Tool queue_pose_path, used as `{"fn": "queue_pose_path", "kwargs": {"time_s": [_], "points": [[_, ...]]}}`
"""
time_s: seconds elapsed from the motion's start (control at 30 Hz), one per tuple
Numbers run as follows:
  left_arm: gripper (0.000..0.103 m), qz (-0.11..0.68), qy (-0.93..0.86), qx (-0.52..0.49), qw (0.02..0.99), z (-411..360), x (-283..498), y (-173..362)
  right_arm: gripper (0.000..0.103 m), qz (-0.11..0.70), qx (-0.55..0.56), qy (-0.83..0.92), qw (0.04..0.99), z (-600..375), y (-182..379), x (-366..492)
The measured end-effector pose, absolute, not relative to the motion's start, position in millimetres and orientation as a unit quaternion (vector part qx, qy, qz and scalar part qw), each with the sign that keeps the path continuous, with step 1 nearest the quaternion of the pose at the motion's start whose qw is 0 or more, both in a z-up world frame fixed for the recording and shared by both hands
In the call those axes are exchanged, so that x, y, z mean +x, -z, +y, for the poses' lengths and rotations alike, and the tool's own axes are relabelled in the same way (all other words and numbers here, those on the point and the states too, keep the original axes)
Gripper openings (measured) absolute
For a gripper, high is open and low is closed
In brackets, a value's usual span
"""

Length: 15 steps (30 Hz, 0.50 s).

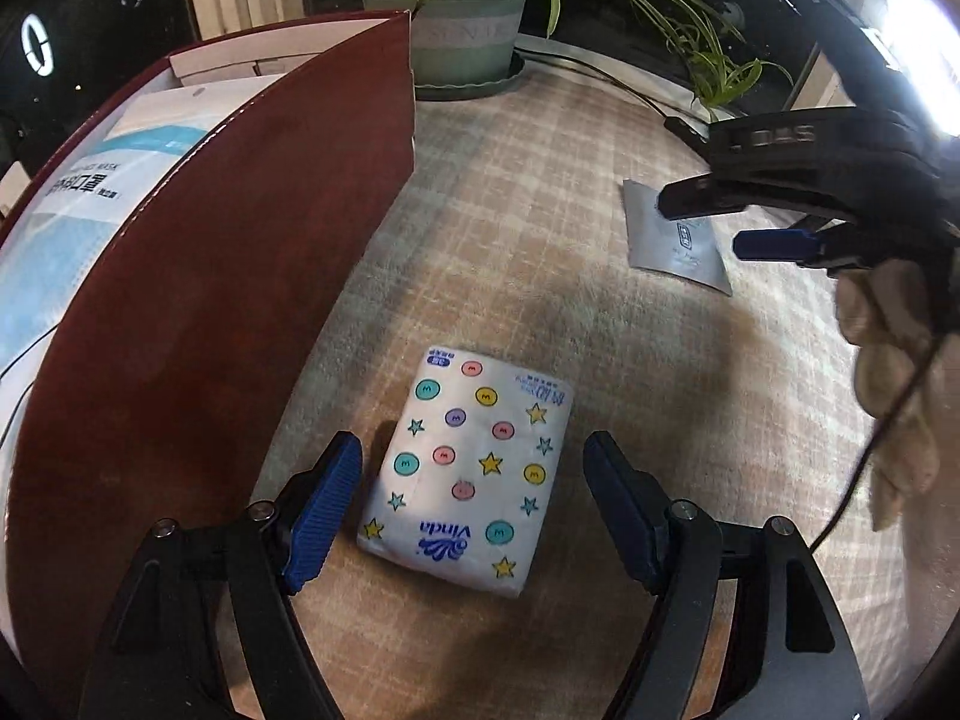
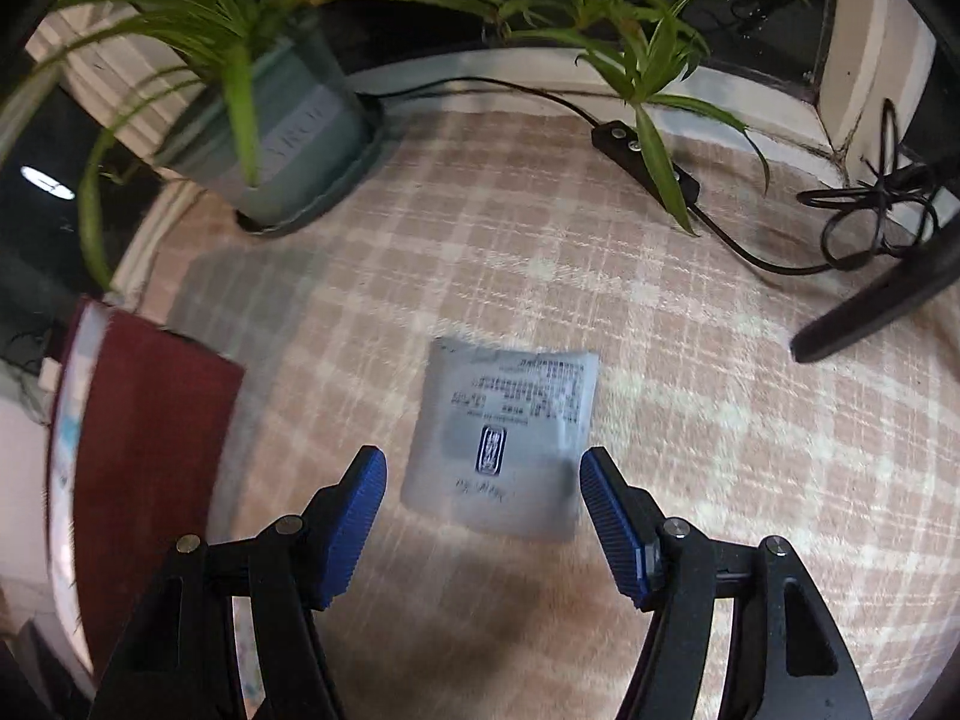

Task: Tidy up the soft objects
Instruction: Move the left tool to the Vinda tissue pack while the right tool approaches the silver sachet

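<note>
A white Vinda tissue pack (image 1: 471, 468) with coloured dots and stars lies on the plaid cloth. My left gripper (image 1: 474, 450) is open, its blue pads on either side of the pack, not touching it. A flat silver-grey sachet (image 2: 504, 438) lies further right; it also shows in the left wrist view (image 1: 678, 240). My right gripper (image 2: 483, 462) is open just above the sachet's near end; it shows in the left wrist view (image 1: 702, 222) held by a gloved hand. A dark red box (image 1: 198, 312) at the left holds mask packs (image 1: 90, 222).
A green potted plant (image 1: 468, 18) stands at the back, its leaves hanging over the cloth (image 2: 654, 60). A black cable with an inline switch (image 2: 645, 159) runs along the back right. A black stand leg (image 2: 882, 306) is at the right.
</note>
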<state>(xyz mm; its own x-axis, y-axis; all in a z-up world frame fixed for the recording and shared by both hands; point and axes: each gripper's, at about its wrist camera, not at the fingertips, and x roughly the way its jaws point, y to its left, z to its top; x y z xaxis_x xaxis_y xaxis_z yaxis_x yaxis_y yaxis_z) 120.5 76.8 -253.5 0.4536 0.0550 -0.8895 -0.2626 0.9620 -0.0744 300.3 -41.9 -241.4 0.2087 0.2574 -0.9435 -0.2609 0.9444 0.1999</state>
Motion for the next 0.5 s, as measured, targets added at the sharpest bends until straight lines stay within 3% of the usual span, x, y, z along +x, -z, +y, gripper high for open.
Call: {"fn": "queue_pose_path", "kwargs": {"time_s": [0.13, 0.3, 0.5], "points": [[0.076, 0.514, -0.09, -0.104, 0.847, 78, 124, 256, 0.063, 0.616, -0.008, -0.148, 0.774, -36, 251, 309], [0.076, 0.514, -0.091, -0.105, 0.847, 79, 127, 260, 0.072, 0.613, -0.022, -0.136, 0.778, -29, 253, 319], [0.074, 0.517, -0.097, -0.111, 0.843, 83, 132, 265, 0.073, 0.606, -0.093, -0.119, 0.781, -13, 260, 321]]}}
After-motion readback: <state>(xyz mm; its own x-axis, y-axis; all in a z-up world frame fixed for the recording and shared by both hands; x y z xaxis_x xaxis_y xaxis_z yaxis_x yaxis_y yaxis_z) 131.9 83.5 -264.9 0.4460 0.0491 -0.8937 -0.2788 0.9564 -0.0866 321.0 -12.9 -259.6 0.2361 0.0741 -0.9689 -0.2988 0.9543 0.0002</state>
